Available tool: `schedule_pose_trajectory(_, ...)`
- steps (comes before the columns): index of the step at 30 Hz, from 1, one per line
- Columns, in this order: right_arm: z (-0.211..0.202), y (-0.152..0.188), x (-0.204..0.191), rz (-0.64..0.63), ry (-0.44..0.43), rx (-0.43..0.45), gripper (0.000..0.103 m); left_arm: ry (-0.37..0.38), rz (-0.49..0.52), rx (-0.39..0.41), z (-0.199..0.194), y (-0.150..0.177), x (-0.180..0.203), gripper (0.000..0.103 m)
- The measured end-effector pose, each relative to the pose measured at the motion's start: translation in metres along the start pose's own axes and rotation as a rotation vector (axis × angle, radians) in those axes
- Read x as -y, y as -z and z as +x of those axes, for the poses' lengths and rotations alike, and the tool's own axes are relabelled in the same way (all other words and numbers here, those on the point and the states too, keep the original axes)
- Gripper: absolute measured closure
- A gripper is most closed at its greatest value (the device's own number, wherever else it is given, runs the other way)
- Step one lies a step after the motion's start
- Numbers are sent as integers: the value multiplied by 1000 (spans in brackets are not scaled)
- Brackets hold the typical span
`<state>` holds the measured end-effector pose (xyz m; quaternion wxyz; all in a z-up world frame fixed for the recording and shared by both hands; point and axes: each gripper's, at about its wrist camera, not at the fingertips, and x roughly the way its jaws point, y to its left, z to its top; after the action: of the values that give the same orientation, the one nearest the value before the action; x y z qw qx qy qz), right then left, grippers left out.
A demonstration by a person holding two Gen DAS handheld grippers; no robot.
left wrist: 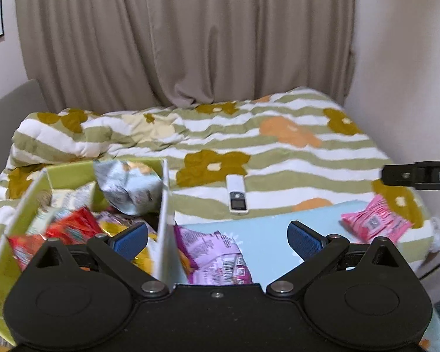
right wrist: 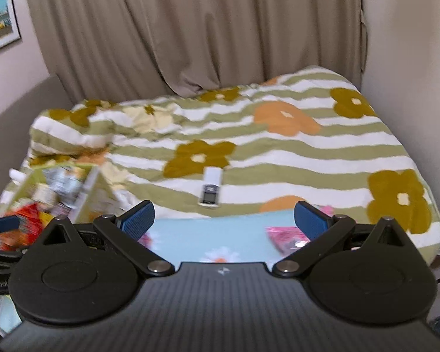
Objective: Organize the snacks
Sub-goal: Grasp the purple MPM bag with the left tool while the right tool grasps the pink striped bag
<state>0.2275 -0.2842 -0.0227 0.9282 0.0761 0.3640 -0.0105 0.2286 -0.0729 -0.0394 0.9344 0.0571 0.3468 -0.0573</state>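
A green-and-white box (left wrist: 164,205) at the left holds several snack packets: a silver bag (left wrist: 129,187), a red one (left wrist: 70,228) and others. A purple packet (left wrist: 217,258) lies on the light blue mat (left wrist: 267,228) just right of the box wall. A pink packet (left wrist: 375,223) rests at the mat's far right. My left gripper (left wrist: 217,239) is open above the box wall and purple packet, holding nothing. My right gripper (right wrist: 224,220) is open over the blue mat (right wrist: 208,234), empty, with the pink packet (right wrist: 284,237) under its right finger. The box (right wrist: 85,190) shows blurred at the left.
A white remote (left wrist: 237,195) lies on the flowered, striped quilt (left wrist: 308,152) beyond the mat. Beige curtains (left wrist: 184,35) hang behind the bed, and a wall (left wrist: 404,73) bounds the right side. The other gripper's black body (left wrist: 419,174) enters at the right edge.
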Motion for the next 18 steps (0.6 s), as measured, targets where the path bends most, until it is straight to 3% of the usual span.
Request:
schedule_pose_trajectory(8, 58, 19, 53, -49, 26, -84, 0, -135, 36, -122, 64, 21, 37, 0)
schedule_pose_trajectory(18, 101, 32, 69, -95, 10, -157, 0, -266, 72, -216, 127, 30, 47, 0)
